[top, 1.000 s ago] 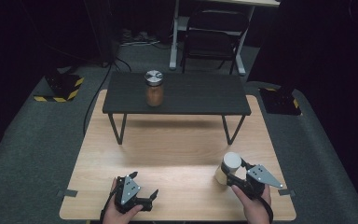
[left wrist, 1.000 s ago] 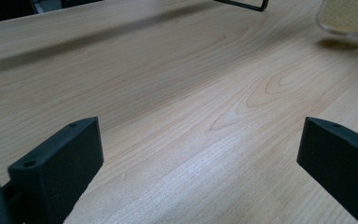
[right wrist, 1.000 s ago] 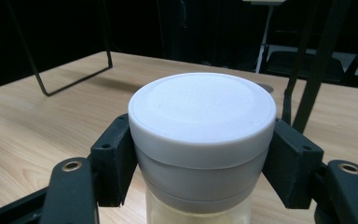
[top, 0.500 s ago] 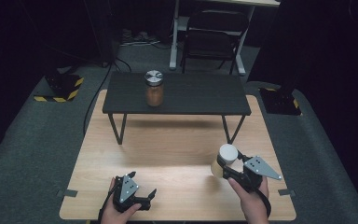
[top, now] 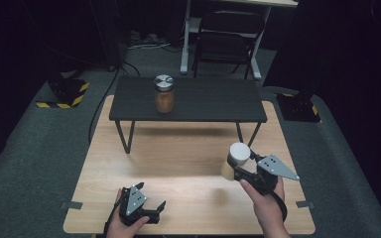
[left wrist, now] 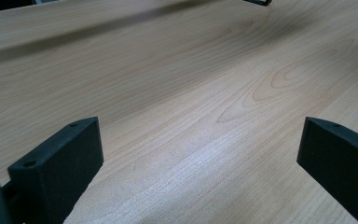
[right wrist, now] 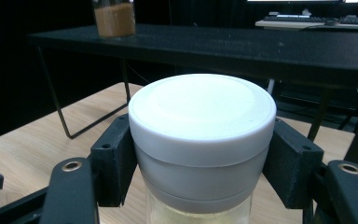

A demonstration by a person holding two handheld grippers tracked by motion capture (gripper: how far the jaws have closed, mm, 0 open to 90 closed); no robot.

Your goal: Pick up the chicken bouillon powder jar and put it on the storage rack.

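Now carry step, by look of it. Left gripper [top: 159,208] lower left of frame, jaws spread wide, nothing between, low over wooden table [top: 178,168]. Brown jar [top: 164,93], metal lid, upper centre on black bench [top: 218,101]. Right gripper [top: 238,169] lower right, clenched on white-lidded jar [top: 236,159], apparently lifted off wood. Likely next: raise jar above bench edge, set down well apart from brown jar. Bench legs possible snag.

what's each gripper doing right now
Left gripper: open, empty, low over the light wooden table.
Right gripper: shut on the white-lidded glass jar.
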